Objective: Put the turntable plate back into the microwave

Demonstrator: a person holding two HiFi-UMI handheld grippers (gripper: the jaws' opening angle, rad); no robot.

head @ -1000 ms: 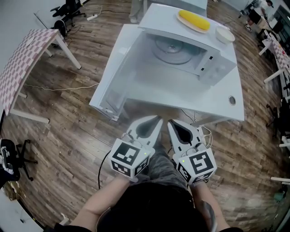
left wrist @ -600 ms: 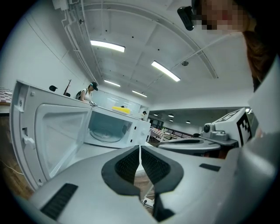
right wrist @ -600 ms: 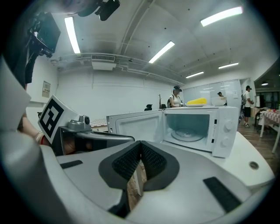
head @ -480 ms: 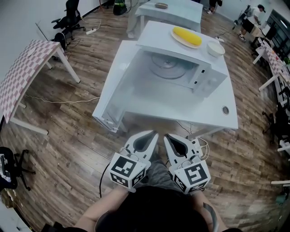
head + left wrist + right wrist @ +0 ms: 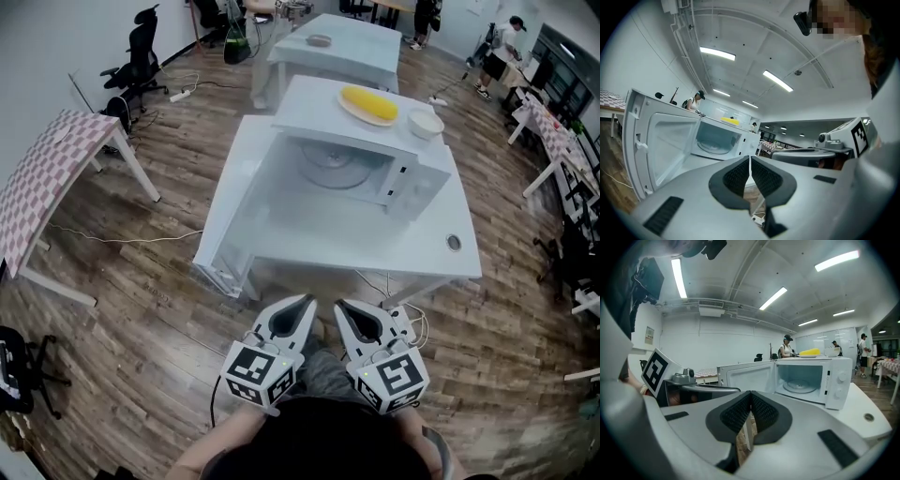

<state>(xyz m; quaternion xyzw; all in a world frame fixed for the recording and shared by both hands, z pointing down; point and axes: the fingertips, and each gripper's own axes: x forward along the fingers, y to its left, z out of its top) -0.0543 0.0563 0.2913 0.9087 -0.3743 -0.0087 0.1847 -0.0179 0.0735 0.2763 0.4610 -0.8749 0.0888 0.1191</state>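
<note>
Since the plate point(image 5: 336, 165) already lies inside the open microwave point(image 5: 417, 187) — left gripper point(image 5: 302, 309) and right gripper point(image 5: 343, 311) both well back, fingers point(image 5: 737, 177) together on nothing — the placing looks done, with perhaps the door point(image 5: 234, 211) to shut.

Bright, even light reaches me from ceiling strip lamps point(image 5: 717, 54), which blow out to white glare in both gripper views. Shadow under the desk point(image 5: 422, 262) is soft. Fisheye distortion bends the floor point(image 5: 141, 272) at my head view's edges; black corners ring the gripper views. The left claw point(image 5: 750, 161) and right claw point(image 5: 751, 397) look slightly soft.
</note>
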